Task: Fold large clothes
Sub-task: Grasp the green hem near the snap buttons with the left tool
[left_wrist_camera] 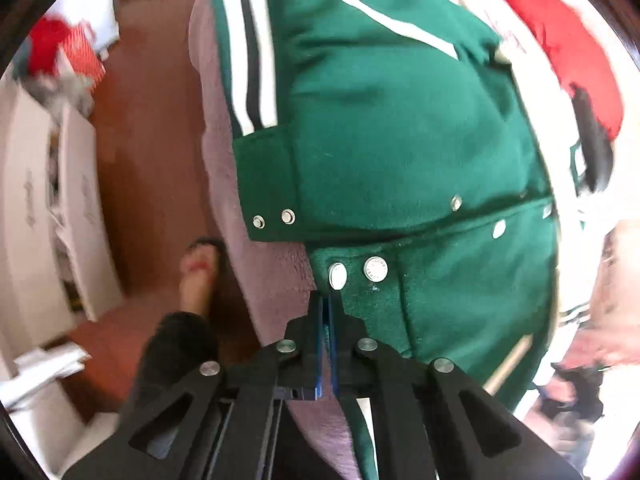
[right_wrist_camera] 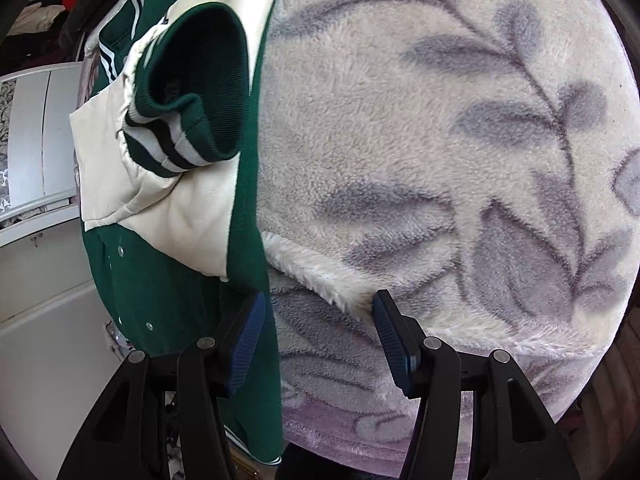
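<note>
fleece blanket (right_wrist_camera: 460, 140), cream with grey leaf print, fills the right of the right wrist view. green varsity jacket (left_wrist_camera: 400, 120) lies spread on it, filling the centre of the left wrist view, cream sleeve and striped cuff (right_wrist_camera: 180, 148) at upper left. right gripper (right_wrist_camera: 318, 308), bottom centre, stands half open, empty. left gripper (left_wrist_camera: 326, 304), bottom centre, is fully closed at the jacket's snap-buttoned hem edge; whether it pinches cloth cannot be told.

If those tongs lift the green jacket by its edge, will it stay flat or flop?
Probably flop: the green varsity jacket is soft cloth, and its sleeve already creases and sags where it is folded over. It looks thick and padded, so likely fairly heavy. The fuzzy blanket beneath may cling and drag rather than let it slide.
</note>
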Demonstrator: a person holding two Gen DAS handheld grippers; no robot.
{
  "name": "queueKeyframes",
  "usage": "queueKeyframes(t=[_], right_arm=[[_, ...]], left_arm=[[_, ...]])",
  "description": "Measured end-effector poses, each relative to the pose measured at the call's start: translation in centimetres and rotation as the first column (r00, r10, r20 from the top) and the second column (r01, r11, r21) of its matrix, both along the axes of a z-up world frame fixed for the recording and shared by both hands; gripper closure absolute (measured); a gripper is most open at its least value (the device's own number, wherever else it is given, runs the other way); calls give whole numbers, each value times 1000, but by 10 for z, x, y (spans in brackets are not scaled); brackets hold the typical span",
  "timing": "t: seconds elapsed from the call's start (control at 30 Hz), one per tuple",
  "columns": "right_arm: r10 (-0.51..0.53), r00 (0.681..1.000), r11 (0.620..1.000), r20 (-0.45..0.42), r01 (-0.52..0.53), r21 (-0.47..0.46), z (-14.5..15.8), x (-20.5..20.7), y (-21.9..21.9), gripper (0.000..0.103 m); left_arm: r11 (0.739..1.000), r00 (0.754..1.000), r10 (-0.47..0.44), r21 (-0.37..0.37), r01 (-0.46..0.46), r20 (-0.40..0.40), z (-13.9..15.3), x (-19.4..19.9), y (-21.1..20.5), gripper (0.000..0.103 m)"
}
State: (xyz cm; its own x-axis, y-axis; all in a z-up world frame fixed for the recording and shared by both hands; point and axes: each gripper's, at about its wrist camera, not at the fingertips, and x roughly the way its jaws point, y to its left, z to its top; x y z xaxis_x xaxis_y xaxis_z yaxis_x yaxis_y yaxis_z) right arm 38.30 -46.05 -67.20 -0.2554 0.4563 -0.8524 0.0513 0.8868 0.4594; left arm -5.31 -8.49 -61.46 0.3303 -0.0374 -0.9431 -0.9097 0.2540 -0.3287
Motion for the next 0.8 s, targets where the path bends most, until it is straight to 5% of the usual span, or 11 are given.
queueKeyframes(t=[0.27, 0.43, 0.67, 0.7, 0.73, 0.8], right_arm=[[-28, 999, 1000, 30, 28, -1, 15, 4, 11, 45], [-36, 998, 999, 43, 35, 24, 25, 5, 0, 45], [-3, 1000, 988, 0, 3, 155, 9, 17, 24, 46], [0, 1000, 991, -27, 4, 132, -1, 14, 29, 73], [4, 999, 992, -38, 1, 124, -4, 10, 34, 85], [34, 999, 998, 29, -36, 43, 2, 3, 39, 88]], left_arm=[[995, 996, 72, 63, -75, 59, 17, -7, 14, 102], [984, 991, 133, 119, -132, 6, 15, -40, 44, 103], [999, 997, 9, -33, -6, 80, 12, -31, 38, 102], [998, 997, -21, -52, 24, 68, 6, -22, 33, 102], [997, 997, -34, -65, 38, 63, 3, -15, 29, 102], [994, 997, -49, -91, 55, 64, -7, -2, 22, 101]])
